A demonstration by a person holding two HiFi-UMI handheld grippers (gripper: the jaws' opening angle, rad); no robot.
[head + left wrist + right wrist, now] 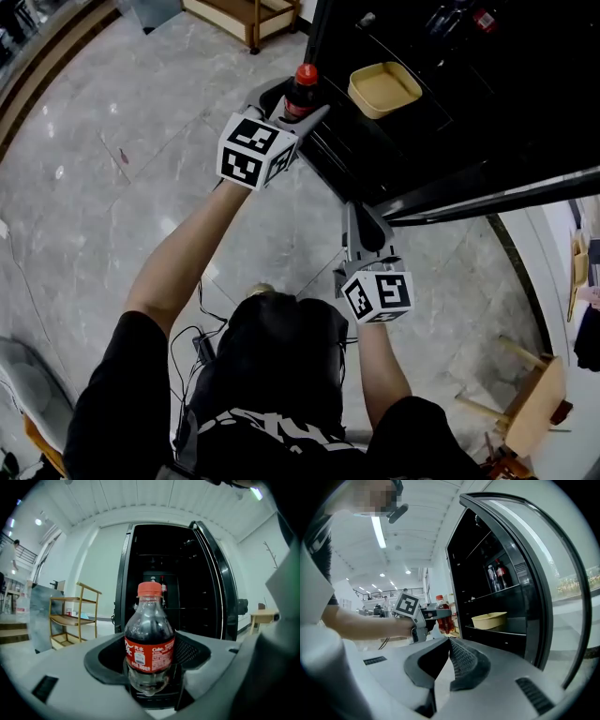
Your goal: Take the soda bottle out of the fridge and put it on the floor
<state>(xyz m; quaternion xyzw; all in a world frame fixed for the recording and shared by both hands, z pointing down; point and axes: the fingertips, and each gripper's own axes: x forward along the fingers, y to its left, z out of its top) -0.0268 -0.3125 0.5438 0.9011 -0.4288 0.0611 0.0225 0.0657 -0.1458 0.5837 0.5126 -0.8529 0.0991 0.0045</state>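
Observation:
The soda bottle (pixel 302 87), dark cola with a red cap and red label, stands upright between the jaws of my left gripper (pixel 292 101), which is shut on its lower body. In the left gripper view the bottle (pixel 150 637) fills the middle, held in the air in front of the open black fridge (pixel 173 588). From the right gripper view, bottle (pixel 443 616) and left gripper (pixel 436 615) are just outside the fridge (pixel 487 573). My right gripper (pixel 364 223) is lower, by the fridge door's edge (pixel 487 192); its jaws (pixel 449 645) are shut with nothing between them.
A yellow bowl (pixel 384 89) sits on a fridge shelf, and two more bottles (pixel 497 576) stand on a higher shelf. The open door (pixel 555 573) curves along the right. A wooden rack (pixel 72 616) stands left of the fridge, and a wooden stool (pixel 530 403) is at the lower right. Grey marble floor (pixel 112 187) lies below.

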